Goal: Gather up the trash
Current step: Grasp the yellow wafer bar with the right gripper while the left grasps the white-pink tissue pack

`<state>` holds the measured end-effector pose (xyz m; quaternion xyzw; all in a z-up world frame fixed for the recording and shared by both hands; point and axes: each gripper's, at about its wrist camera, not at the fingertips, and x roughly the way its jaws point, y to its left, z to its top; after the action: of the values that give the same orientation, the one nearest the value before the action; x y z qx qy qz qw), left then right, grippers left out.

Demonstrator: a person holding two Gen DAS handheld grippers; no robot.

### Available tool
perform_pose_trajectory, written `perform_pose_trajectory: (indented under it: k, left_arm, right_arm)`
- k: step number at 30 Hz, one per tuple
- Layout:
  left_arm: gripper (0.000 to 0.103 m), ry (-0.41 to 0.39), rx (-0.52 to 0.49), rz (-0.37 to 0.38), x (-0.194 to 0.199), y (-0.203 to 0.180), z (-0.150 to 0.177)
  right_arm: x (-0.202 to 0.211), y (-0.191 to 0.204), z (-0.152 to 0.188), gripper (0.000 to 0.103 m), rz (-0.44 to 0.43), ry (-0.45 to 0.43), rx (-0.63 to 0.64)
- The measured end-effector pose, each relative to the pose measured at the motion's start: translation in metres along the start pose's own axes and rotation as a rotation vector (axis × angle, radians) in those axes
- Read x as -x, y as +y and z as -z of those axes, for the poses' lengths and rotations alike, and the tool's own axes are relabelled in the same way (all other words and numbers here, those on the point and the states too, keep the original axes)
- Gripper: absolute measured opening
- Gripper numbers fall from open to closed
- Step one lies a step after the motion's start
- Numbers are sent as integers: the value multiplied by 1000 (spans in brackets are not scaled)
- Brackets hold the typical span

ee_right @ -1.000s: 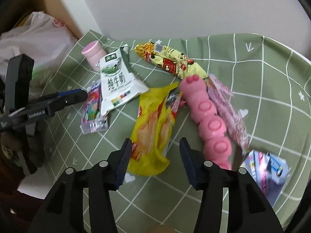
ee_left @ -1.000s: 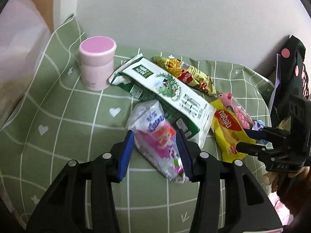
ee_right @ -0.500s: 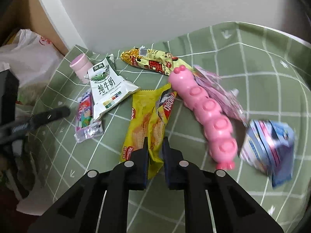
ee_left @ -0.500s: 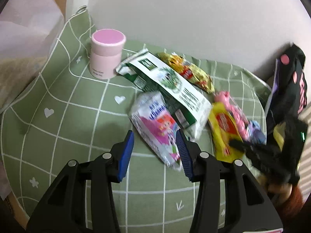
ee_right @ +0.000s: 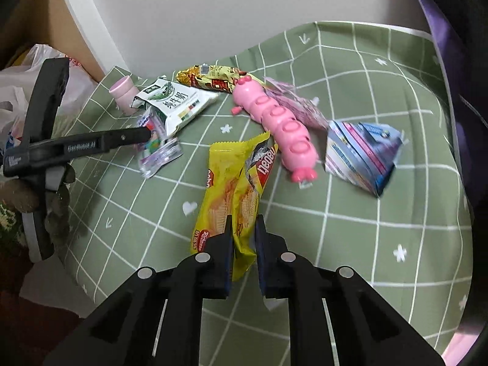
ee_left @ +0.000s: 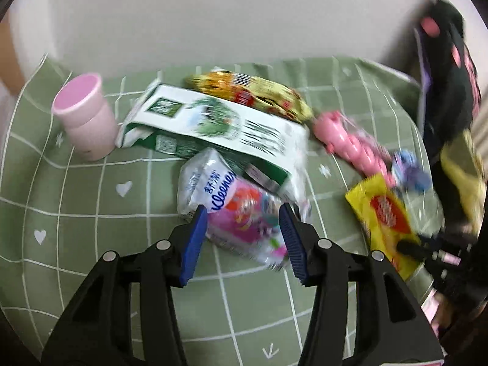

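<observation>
A yellow wafer wrapper [ee_right: 231, 195] lies on the green checked cloth [ee_right: 350, 228], and my right gripper [ee_right: 244, 238] is shut on its near end. A clear and pink tissue packet [ee_left: 235, 213] rests on the cloth between the blue pads of my left gripper [ee_left: 242, 238]. Those jaws are opening, and the pads flank the packet without squeezing it. In the right wrist view a black finger [ee_right: 122, 137] of the left gripper reaches the same tissue packet [ee_right: 158, 152]. In the left wrist view the yellow wrapper [ee_left: 384, 216] shows at the right.
A green and white milk carton [ee_left: 219, 125], a pink cup [ee_left: 85, 119], a yellow-red snack wrapper [ee_left: 253, 94], a pink caterpillar toy [ee_right: 280, 125] and a crushed blue-pink carton [ee_right: 360, 152] lie on the cloth. A white plastic bag [ee_right: 18, 91] sits off its left edge.
My right gripper went from open to shut on the yellow wrapper and dragged it nearer. My left gripper pulled back from the tissue packet, then came forward around it again.
</observation>
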<state>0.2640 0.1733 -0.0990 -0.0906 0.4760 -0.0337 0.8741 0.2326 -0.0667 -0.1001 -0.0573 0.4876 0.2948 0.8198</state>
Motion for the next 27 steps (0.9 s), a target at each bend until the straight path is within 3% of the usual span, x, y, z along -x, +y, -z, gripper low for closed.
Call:
perform_pose_trajectory:
  k: [2,7,13,17,24,26,27]
  left_arm:
    - [46,4,-23,-16,2,-4,6]
    - [47,-8,-3,-156,9,7,14]
    - [46,14,290,80,9,44,2]
    - [47,29,294,53,-6,39,-13]
    - [46,28,212,-65,-27,19,-24]
    - [38,32,198,-73,-27,18,-23]
    - [21,36,190,-71,-27,16,-23]
  right_arm:
    - [3,-2,3,13,0,-2,-8]
    - [10,-8,3,13,6,-21,-31]
    - [13,-14,2,13,3,-30,-47]
    - [13,-12,3,13,12,-23,-41]
    - [18,-15,8,13,22,-23,-45]
    - [17,-17,10,13,19,-17,-52]
    - [16,-17,10,13,18,-14,-55]
